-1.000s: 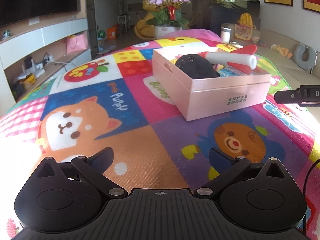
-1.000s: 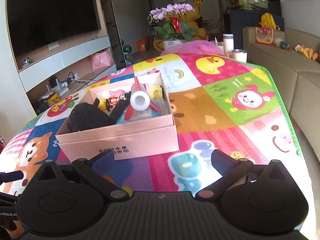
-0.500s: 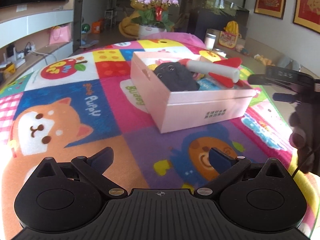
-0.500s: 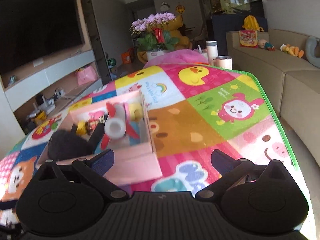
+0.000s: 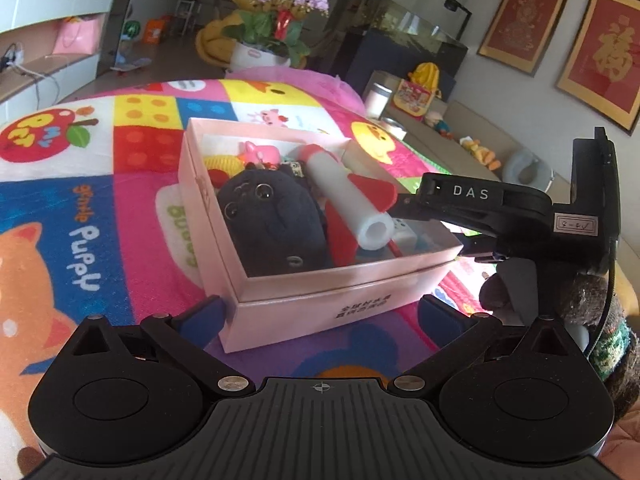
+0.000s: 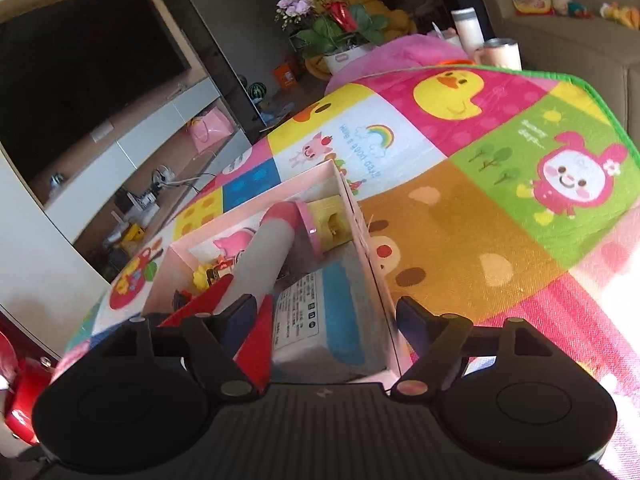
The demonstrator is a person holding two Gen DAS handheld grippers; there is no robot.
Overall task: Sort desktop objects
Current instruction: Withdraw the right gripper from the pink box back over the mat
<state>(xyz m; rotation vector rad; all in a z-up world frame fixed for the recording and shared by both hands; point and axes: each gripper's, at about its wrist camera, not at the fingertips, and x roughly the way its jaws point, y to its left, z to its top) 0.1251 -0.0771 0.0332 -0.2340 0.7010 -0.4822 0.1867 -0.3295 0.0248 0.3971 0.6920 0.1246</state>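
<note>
Right wrist: tongs (image 6: 326, 316) open, astride box wall (image 6: 370, 248).

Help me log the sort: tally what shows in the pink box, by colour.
Black: 1, the plush
White and red: 1, the toy rocket
Pink: 2, the pig figure and the tape roll
Yellow: 1, the round toy
White and blue: 1, the packet
Total: 6; smaller bits are too hidden to count.

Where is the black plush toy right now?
In the left wrist view, the black plush toy lies inside the pink box, in its near-left part, right beside the white and red rocket.
</note>
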